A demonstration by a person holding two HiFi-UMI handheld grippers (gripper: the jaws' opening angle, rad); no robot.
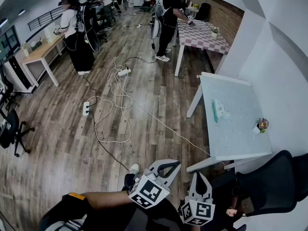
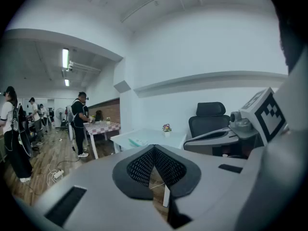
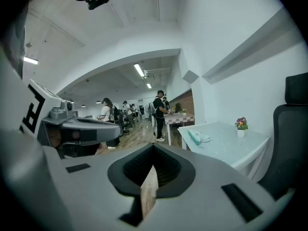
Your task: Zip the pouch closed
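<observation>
Your left claw (image 1: 174,165) is held near you, jaws together, gripping nothing. Just right of it, your right claw (image 1: 198,175) is likewise closed and empty. The pouch (image 1: 219,110) lies on the white worktop (image 1: 236,134), farther right, well apart from both.

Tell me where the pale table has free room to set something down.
On the table, the far end beyond the pouch and the near end before the flower pot are bare. Only the middle band is taken.
</observation>
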